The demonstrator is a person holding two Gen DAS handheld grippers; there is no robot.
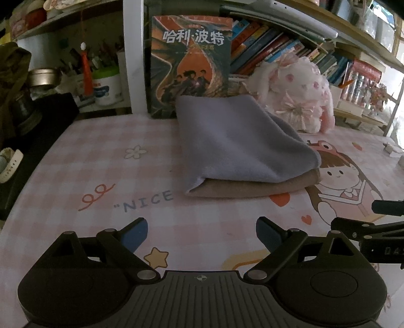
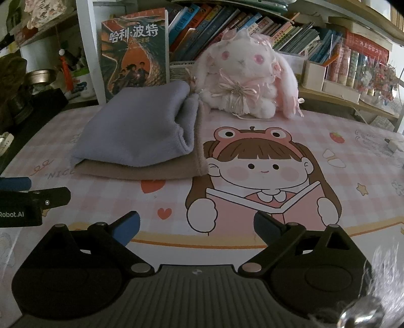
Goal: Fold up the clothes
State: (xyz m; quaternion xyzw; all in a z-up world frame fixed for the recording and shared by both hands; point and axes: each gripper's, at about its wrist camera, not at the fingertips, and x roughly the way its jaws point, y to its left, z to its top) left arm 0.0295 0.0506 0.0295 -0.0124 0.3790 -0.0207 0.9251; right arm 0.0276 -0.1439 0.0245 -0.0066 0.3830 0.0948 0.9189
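Nearest, the left gripper and the right gripper hang side by side over the pink checked mat, fingers spread wide, gripping nothing. Farther back, a folded lavender cloth lies on a folded tan cloth. Behind stand a book and, to its right, a plush rabbit.

The folded cloth lies on top of a second folded cloth, and both rest on the desk mat. Directly behind this stack an upright book stands. Right of the stack, at the mat's rear edge, sits a plush rabbit. Behind the stack and the rabbit, a row of books fills the shelf. Left of the stack, beyond the mat, is a metal tin.
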